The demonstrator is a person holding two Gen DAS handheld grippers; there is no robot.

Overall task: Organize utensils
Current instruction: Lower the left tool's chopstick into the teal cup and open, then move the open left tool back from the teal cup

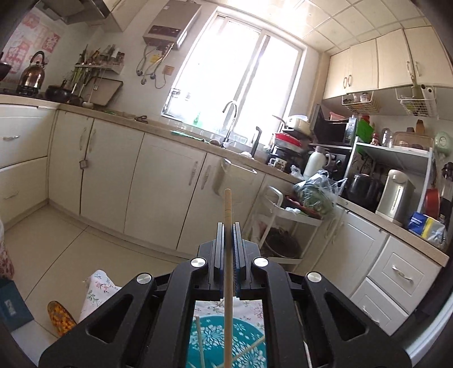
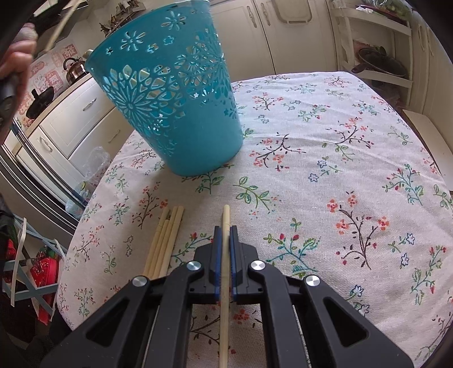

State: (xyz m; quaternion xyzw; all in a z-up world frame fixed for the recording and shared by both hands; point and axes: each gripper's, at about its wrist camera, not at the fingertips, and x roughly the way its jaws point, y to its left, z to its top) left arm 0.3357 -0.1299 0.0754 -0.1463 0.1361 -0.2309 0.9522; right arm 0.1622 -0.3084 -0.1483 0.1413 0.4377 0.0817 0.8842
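My left gripper (image 1: 228, 226) is shut on a wooden chopstick (image 1: 228, 206) and holds it upright, high above the teal cut-out basket (image 1: 249, 334). Other chopsticks (image 1: 200, 344) lie inside the basket below. In the right wrist view the same teal basket (image 2: 170, 93) stands on the floral tablecloth (image 2: 325, 169). My right gripper (image 2: 225, 229) is shut on another chopstick (image 2: 225, 218), low over the cloth. A few loose chopsticks (image 2: 167, 240) lie on the cloth just left of it. The left hand's chopstick (image 2: 61, 27) shows at the top left.
Cream kitchen cabinets (image 1: 158, 184) and a counter with a sink tap (image 1: 230, 119) run along the far wall. A white trolley (image 1: 283, 215) with a bagged vegetable stands by the counter. A plastic bag (image 2: 96, 164) sits past the table's left edge.
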